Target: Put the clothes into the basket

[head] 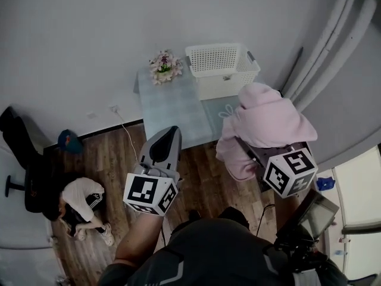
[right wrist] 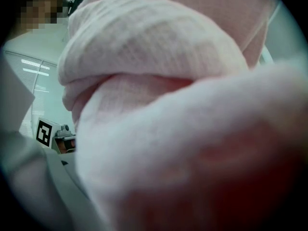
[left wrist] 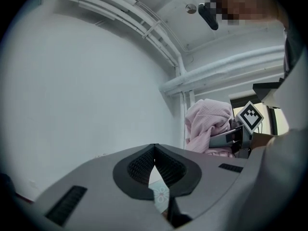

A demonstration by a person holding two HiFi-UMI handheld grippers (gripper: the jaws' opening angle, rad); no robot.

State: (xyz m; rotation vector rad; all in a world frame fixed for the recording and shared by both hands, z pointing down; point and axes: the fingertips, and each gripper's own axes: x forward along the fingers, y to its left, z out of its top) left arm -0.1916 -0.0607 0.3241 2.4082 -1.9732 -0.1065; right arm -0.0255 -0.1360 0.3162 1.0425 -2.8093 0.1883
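Observation:
A white slatted basket [head: 220, 64] stands at the far right end of a small glass table [head: 172, 109]. A bulky pink garment [head: 268, 121] hangs in the air to the right of the table and just in front of the basket. It is bunched over my right gripper [head: 257, 151], whose jaws it hides. In the right gripper view the pink garment [right wrist: 159, 95] fills almost everything. My left gripper [head: 172, 131] is shut and empty, raised over the table's near edge. In the left gripper view the left gripper [left wrist: 154, 148] points at the wall, with the pink garment [left wrist: 207, 124] to its right.
A pot of flowers [head: 164, 65] sits on the table left of the basket. A person [head: 80, 204] crouches on the wooden floor at the left, near a black chair [head: 21, 154] and a blue object [head: 68, 140]. Curtains [head: 333, 52] hang at the right.

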